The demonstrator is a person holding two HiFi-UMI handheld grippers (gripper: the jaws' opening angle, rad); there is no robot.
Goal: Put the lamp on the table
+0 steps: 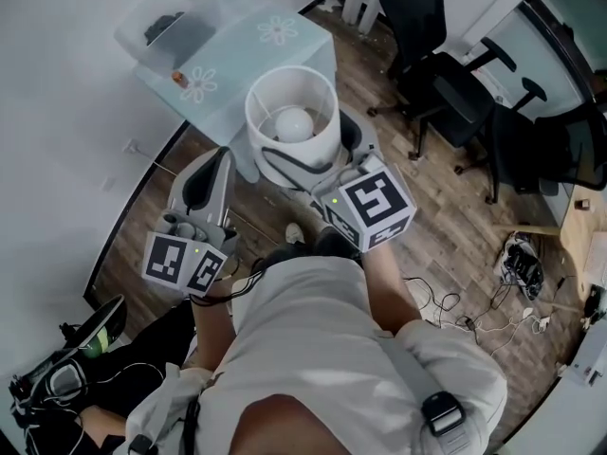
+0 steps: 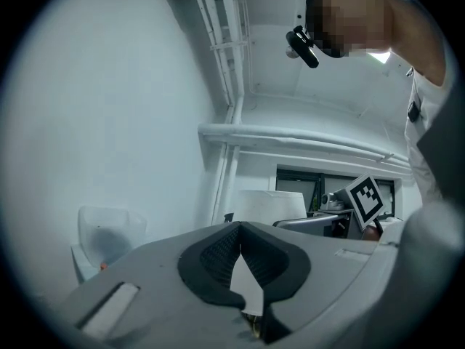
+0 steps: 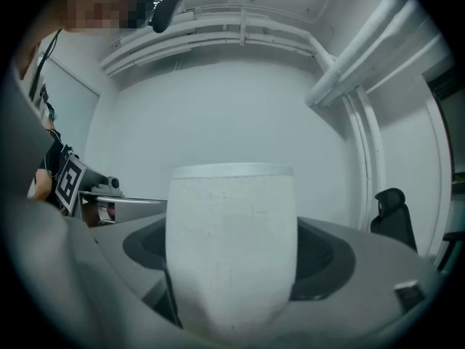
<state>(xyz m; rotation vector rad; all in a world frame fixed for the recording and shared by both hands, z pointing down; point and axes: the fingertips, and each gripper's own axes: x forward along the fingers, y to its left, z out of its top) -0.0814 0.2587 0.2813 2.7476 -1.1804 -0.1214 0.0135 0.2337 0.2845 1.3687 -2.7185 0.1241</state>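
Looking down on a wood floor [image 1: 446, 226] running under everything; standing on it, close to the white wall, a glass table [image 1: 237, 55] with flower prints; sitting off to the right, two black chairs [image 1: 432, 60].

Holding up the lamp [image 1: 318, 131] in the right gripper [image 1: 321, 164], with wide jaws squeezing both sides of the white shade; filling the middle of the right gripper view with that shade; showing the lamp over the near corner of the table, with its foot hidden, so not telling if touching the table or not.

Hanging just left of the lamp, the left gripper [image 1: 220, 164], jaws pressed together at the tips and gripping nothing.

Resting at the far end of the table, a clear box [image 1: 171, 22]; peeking up from inside the shade, a round white bulb [image 1: 294, 121]; lying on the floor at the right, some tangled wires [image 1: 517, 263].
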